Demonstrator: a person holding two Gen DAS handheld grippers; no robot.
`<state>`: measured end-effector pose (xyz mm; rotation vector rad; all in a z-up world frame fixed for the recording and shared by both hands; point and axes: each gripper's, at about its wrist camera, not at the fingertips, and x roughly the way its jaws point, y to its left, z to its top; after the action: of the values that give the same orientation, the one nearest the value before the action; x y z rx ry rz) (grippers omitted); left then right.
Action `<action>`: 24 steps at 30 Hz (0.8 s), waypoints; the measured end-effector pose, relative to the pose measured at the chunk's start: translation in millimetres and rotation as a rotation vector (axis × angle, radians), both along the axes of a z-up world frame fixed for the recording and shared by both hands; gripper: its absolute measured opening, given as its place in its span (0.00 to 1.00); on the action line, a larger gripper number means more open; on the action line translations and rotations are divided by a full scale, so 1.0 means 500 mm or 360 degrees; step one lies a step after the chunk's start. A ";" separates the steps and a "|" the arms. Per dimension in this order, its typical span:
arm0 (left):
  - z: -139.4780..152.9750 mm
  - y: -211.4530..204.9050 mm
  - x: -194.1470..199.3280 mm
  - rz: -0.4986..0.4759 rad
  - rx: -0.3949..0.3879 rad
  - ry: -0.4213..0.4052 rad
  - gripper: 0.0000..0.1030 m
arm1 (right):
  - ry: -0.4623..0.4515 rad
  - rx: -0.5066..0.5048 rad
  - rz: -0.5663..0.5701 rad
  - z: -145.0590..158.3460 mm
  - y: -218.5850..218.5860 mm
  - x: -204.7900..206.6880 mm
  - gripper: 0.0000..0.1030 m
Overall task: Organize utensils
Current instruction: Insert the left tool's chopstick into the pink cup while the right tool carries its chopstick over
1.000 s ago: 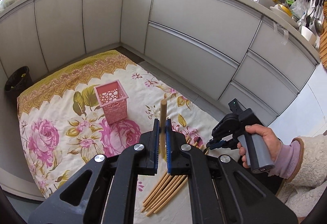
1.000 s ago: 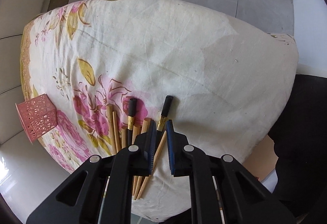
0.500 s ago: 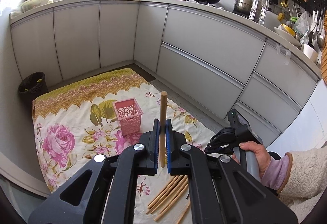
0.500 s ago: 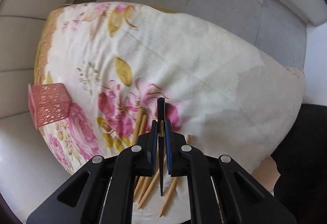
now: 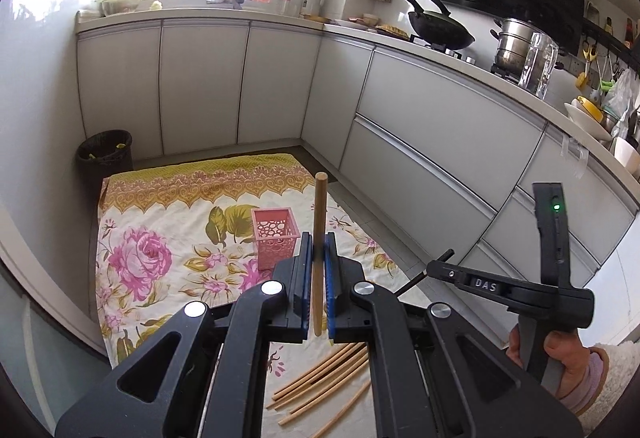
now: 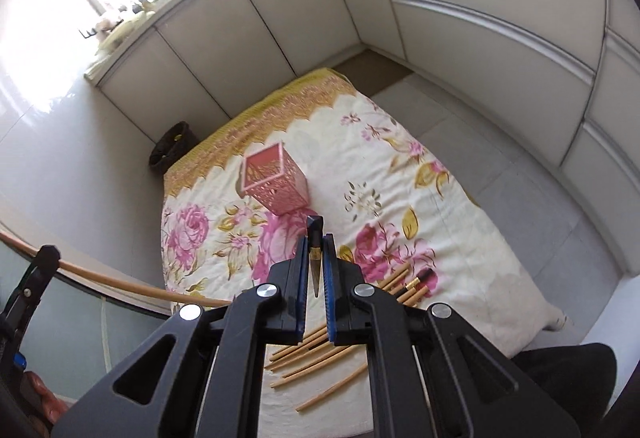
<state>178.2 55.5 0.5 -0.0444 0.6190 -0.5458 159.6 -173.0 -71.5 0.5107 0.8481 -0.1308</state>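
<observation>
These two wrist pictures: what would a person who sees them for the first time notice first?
Probably the pink holder, standing upright on the flowered cloth spread over the kitchen floor. Next, each gripper is shut on one chopstick: the left gripper holds a pale wooden chopstick, the right gripper a dark-tipped chopstick. More loose chopsticks lie in a heap on the cloth's near edge.

Right claw [image 6: 315, 254] closed on a black-tipped chopstick [image 6: 315, 238], lifted it off the cloth [image 6: 400, 198], turned upright
</observation>
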 end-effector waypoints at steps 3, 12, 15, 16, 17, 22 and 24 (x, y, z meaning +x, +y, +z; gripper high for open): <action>0.022 -0.005 0.016 0.0062 0.0005 -0.0023 0.05 | -0.0110 -0.0039 0.0042 0.064 0.009 0.004 0.07; 0.072 -0.042 0.166 0.0272 -0.0034 -0.0127 0.05 | -0.0350 0.0008 0.0001 0.200 -0.053 0.086 0.07; 0.065 -0.065 0.236 0.0320 -0.0044 -0.0131 0.05 | -0.0383 0.0012 -0.0008 0.213 -0.073 0.122 0.07; 0.056 -0.072 0.260 0.0341 -0.0046 -0.0128 0.05 | -0.0390 0.0009 -0.0006 0.214 -0.077 0.134 0.07; 0.045 -0.078 0.284 0.0358 -0.0038 -0.0119 0.05 | -0.0393 0.0006 -0.0005 0.213 -0.080 0.147 0.07; -0.043 -0.109 0.382 0.0385 0.0012 -0.0020 0.05 | -0.0370 -0.0050 0.0008 0.184 -0.084 0.210 0.07; -0.082 -0.116 0.405 0.0400 0.0051 0.0024 0.05 | -0.0354 -0.0056 0.0022 0.167 -0.081 0.235 0.07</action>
<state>380.9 -2.5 -40.6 -0.0949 0.6258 -0.2927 277.3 -213.7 11.8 0.4765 0.6308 -0.0741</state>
